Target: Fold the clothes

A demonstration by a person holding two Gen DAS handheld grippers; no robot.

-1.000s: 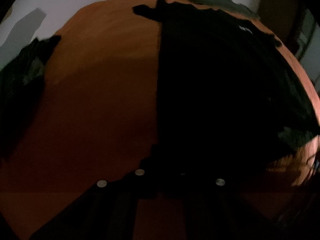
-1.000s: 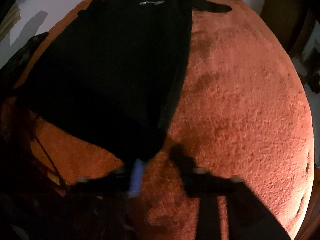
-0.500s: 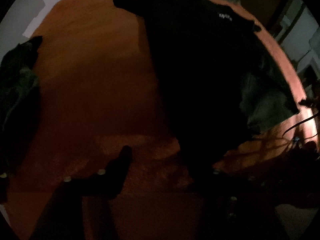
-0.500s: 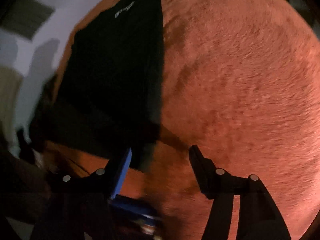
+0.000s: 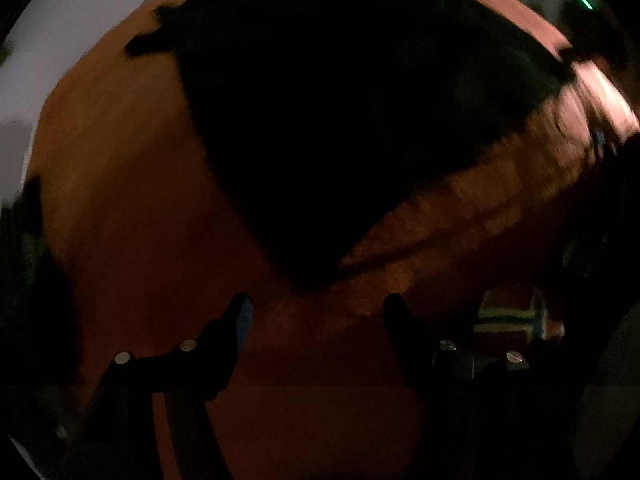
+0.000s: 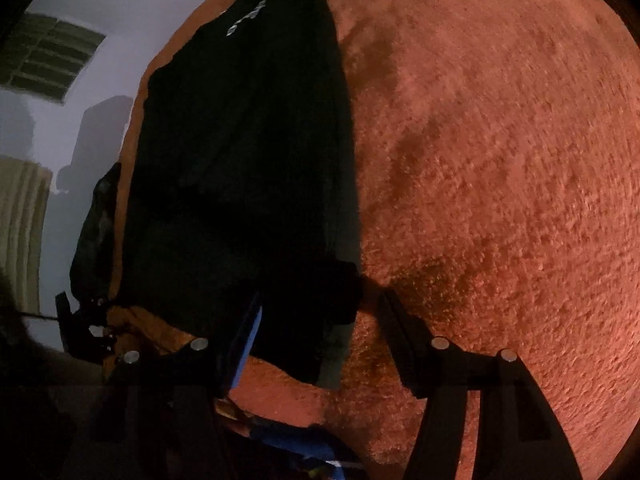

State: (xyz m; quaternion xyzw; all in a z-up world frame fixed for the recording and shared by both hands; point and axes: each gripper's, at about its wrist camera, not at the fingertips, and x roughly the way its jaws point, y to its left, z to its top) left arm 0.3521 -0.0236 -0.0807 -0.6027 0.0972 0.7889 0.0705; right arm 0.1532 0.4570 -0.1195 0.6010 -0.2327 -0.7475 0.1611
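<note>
The orange blanket (image 6: 500, 160) covers what seems a bed and fills most of both views; on it lies the black shirt (image 6: 240, 160), spread flat, its pale chest print toward the far edge. Judged from this, the chief risk is the plush pile: a gripper closing low at the hem could pinch blanket along with cloth and drag both, spoiling the flat lay. A one-sided lift would also skew the fold, since the two grippers do not stand alike over the garment.

The right gripper (image 6: 320, 312) stands fairly wide, the shirt's near corner lying between its fingers with no pad seen pressing on it — a grasp here may catch only a single layer. The left gripper (image 5: 316, 312) has its jaws opening, nothing between them; the shirt's lower corner (image 5: 308, 276) lies just beyond the fingertips, over bare blanket.

The left view is very dark and smeared, so seams, sleeves and any existing fold in the shirt cannot be made out. A second dark garment (image 6: 96, 232) hangs at the blanket's left edge, its kind unclear. A small striped object (image 5: 508, 316) beside the left gripper stays unidentifiable.
</note>
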